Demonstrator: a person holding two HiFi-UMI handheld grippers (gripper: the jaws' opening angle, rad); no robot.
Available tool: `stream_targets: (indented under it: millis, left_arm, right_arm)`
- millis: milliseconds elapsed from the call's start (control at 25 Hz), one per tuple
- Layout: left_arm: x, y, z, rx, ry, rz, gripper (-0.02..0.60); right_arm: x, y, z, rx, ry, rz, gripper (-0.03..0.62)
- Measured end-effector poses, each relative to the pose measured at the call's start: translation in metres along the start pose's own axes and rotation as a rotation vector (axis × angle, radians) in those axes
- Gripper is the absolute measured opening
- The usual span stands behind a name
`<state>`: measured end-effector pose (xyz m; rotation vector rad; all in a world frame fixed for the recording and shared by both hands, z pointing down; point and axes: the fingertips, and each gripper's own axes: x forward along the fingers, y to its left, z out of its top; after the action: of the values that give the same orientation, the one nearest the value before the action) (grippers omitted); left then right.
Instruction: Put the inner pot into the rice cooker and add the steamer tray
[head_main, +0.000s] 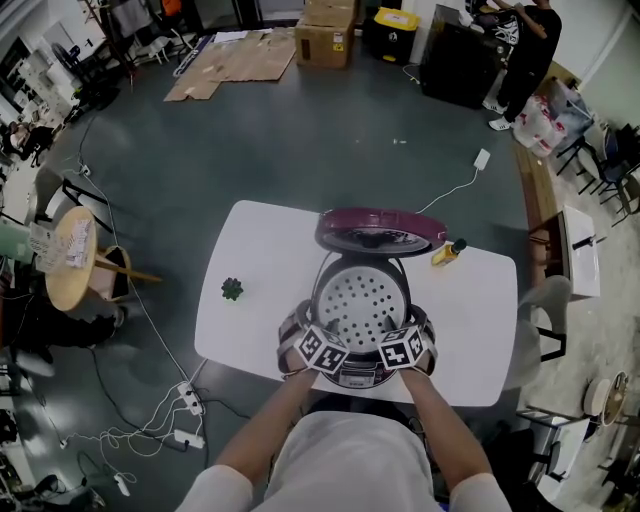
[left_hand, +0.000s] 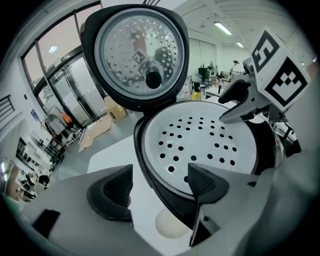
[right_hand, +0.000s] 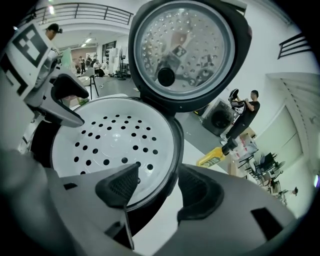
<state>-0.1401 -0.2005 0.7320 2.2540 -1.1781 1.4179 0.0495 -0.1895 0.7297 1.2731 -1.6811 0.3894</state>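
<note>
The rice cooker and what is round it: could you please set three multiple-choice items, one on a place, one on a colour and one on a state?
1. Where is the steamer tray?
A. on the floor
B. in the cooker
C. on a chair

2. What colour is the bottle beside the cooker?
A. green
B. red
C. yellow

3. How is the lid?
A. open
B. shut
C. taken off

Answers:
1 B: the holed tray sits within the cooker's rim.
2 C: it shows yellow in the head view.
3 A: it stands raised behind the tray, inner plate showing.
</note>
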Motion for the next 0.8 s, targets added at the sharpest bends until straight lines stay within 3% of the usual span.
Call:
stream_targets:
  millis: [480, 800]
  left_arm:
    - [-0.044, -0.008, 0.025, -0.175, -0.184, -0.093, 0.319]
    - [-0.081, -0.023, 0.039, -0.249, -0.264, -0.101, 0.254]
  right_arm:
    - [-0.045, -0.01, 0.018, 0.086, -0.159, 0.024, 0.244]
    - [-0.085, -0.02, 0.022, 0.107, -0.259, 0.051, 0.193]
